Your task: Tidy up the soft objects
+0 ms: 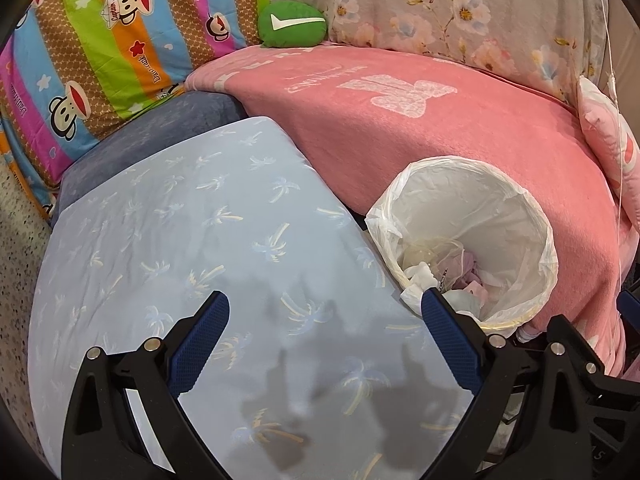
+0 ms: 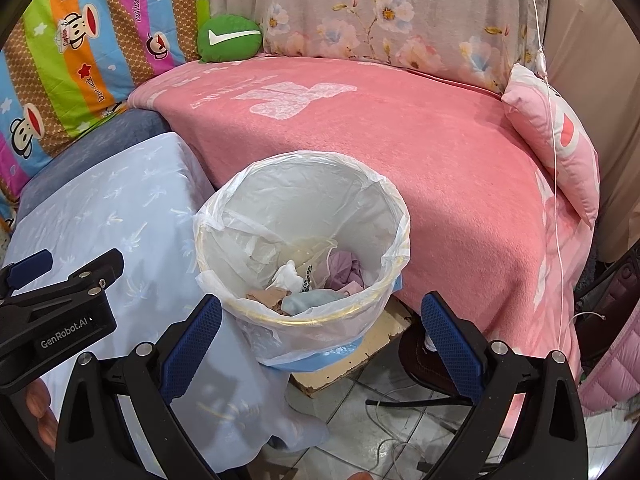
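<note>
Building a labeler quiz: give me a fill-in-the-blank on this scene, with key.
1. The green round cushion bears a white ____.
2. The bin is lined with a clear plastic ____.
3. Both the left tongs and the right tongs are ____.
4. The blanket spread behind the bin is ____ in colour.

Missing words: check mark; bag; open; pink

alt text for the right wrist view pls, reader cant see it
The open right gripper hangs over a bin lined with a white plastic bag, with crumpled tissue and cloth scraps inside. Behind it lies a pink blanket with a green round cushion at its far edge and a pink pillow at right. The left gripper is over a pale blue sheet.
</note>
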